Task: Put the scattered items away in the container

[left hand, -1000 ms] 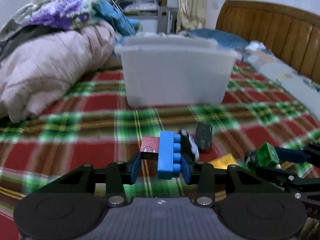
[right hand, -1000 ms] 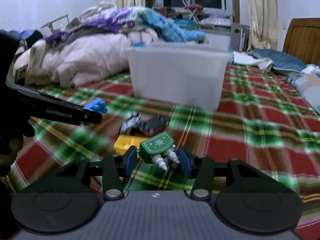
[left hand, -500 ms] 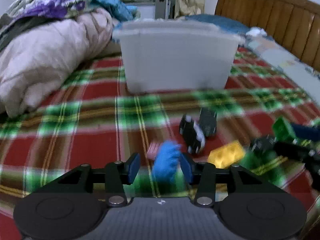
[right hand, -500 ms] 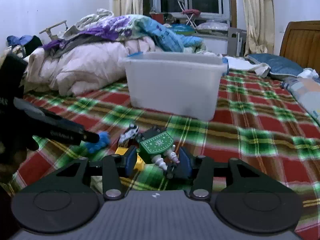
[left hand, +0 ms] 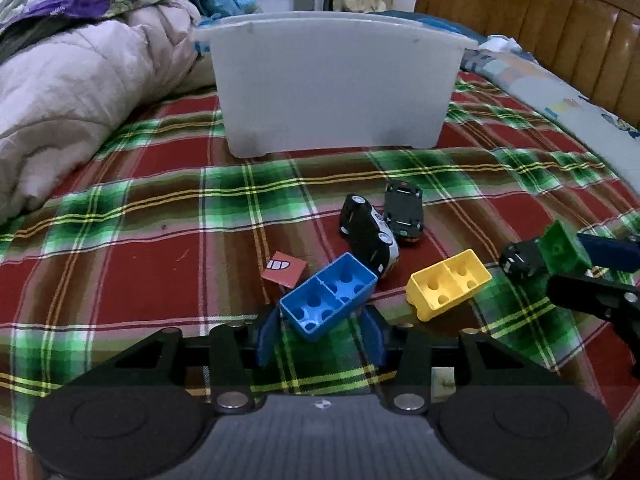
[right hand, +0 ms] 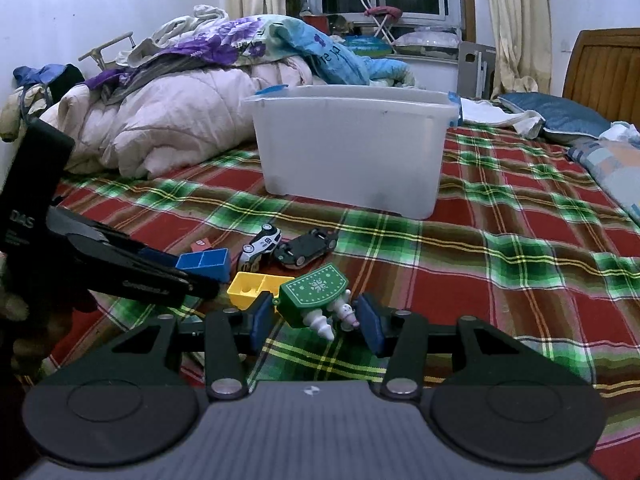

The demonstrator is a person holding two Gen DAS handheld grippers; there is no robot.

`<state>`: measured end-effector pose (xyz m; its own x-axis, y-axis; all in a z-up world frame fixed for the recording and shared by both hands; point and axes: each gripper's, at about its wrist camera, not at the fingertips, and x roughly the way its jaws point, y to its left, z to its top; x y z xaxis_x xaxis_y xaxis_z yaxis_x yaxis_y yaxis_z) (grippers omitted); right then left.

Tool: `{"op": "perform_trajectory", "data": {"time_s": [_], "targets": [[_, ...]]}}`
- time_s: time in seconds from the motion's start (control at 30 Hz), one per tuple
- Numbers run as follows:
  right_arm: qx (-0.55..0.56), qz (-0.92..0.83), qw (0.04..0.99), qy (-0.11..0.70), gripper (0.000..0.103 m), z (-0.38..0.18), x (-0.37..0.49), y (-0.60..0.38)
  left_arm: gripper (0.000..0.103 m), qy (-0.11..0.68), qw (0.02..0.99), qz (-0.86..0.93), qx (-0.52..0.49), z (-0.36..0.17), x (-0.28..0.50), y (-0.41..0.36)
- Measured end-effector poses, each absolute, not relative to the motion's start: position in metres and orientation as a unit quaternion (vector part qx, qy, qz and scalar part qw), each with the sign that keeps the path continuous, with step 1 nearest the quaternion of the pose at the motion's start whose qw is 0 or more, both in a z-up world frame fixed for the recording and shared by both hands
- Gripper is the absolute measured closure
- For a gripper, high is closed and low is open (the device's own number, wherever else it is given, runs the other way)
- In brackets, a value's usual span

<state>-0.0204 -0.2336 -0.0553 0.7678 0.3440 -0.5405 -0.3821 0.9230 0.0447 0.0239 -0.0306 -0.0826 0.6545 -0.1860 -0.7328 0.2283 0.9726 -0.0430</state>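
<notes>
Left gripper [left hand: 320, 330]: jaws parted, blue brick [left hand: 329, 297] loose between them on the blanket [left hand: 160, 248]. Right gripper [right hand: 314, 322]: clenched on green toy [right hand: 313, 295].

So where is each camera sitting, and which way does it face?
Left wrist: on the left gripper, angled down at the blue brick by its fingertips; its own fingers show.
Right wrist: on the right gripper, looking across the bed; fingers hold a green toy.
Shared: white tub, yellow brick, toy cars.
</notes>
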Motion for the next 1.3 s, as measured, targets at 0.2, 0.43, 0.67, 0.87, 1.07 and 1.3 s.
{"op": "perform_trajectory", "data": {"time_s": [0.2,0.43,0.67,0.87,1.07,1.3], "targets": [[-0.031,0.192,0.939,0.282,0.053,-0.056,-0.019,-0.235,0.061,0.399,0.906,-0.14,0.01,-0.082,0.025,-0.028],[-0.029,0.192,0.94,0.282,0.053,-0.056,-0.019,-0.237,0.066,0.387,0.912,-0.137,0.022,-0.079,0.022,-0.03],[-0.027,0.192,0.939,0.284,0.052,-0.057,-0.019,-0.237,0.05,0.374,0.912,-0.15,0.081,-0.087,0.027,-0.041],[-0.024,0.192,0.938,0.286,0.052,-0.059,-0.018,-0.239,0.062,0.369,0.914,-0.158,0.064,-0.085,0.033,-0.038],[-0.021,0.191,0.941,0.28,0.052,-0.055,-0.02,-0.239,0.062,0.364,0.918,-0.147,0.053,-0.078,0.027,-0.034],[-0.022,0.187,0.947,0.26,0.053,-0.039,-0.02,-0.237,0.062,0.339,0.93,-0.14,0.017,-0.037,0.02,-0.021]]}}
